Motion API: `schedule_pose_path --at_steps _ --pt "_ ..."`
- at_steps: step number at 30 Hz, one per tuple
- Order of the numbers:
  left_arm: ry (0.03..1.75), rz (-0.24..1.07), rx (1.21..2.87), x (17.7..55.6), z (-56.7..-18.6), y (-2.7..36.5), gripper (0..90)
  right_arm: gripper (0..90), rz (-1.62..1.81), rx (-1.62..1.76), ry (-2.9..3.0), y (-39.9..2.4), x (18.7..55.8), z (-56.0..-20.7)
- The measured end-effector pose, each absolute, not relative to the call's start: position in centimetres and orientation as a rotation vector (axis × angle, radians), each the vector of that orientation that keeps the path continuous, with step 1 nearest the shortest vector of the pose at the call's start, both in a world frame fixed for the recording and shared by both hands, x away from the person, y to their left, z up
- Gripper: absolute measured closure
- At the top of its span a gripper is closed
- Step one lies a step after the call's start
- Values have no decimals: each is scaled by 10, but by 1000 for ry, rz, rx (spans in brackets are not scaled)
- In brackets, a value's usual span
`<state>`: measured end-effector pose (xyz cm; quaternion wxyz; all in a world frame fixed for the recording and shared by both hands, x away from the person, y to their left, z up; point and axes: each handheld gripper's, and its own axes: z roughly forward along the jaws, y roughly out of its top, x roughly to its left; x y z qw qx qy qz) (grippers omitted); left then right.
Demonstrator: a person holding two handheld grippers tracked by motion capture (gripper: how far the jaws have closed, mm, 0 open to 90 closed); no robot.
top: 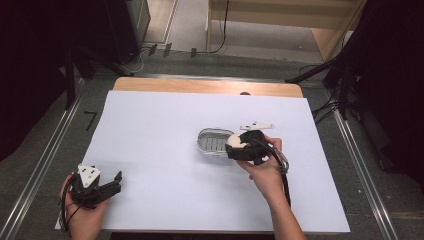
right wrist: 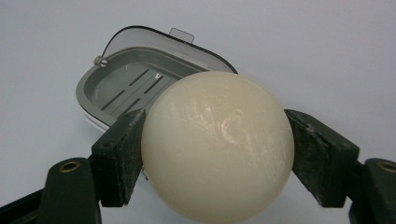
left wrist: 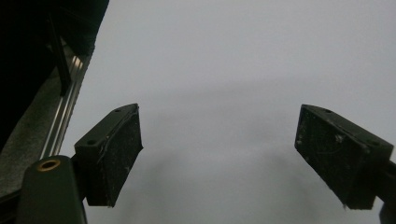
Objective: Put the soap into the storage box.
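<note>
While the right gripper hovers at the dish's three o'clock edge, it has a round cream soap bar pinched between its jaws, one pad on each flank. Jaws are drawn well in, pressed against the bar's widest part. That's the sensible spot: any higher or lower on that curve and it could squirt free. It looks smooth and waxy, so likely slippery, firm rather than squashy, and light enough for a gentle squeeze. Too hard a pinch would probably dent it.

Just beyond, at about eleven o'clock from the bar in the right gripper view, sits the grey soap dish, lid flipped back, slotted floor bare. From the high view the dish lies a little right of the white table's centre, with the bar touching or just over its rim, hard to call.

Down at seven o'clock, the left gripper rests with jaws spread wide, nothing between them.
</note>
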<state>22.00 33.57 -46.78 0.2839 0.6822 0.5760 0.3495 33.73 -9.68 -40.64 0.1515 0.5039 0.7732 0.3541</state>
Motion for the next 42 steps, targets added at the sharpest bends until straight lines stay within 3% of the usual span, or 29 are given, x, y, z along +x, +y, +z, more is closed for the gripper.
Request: schedule_pose_path --at_steps 42 --pt "1541 929 1826 221 -468 336 157 258 1001 1399 2272 -48 360 -406"
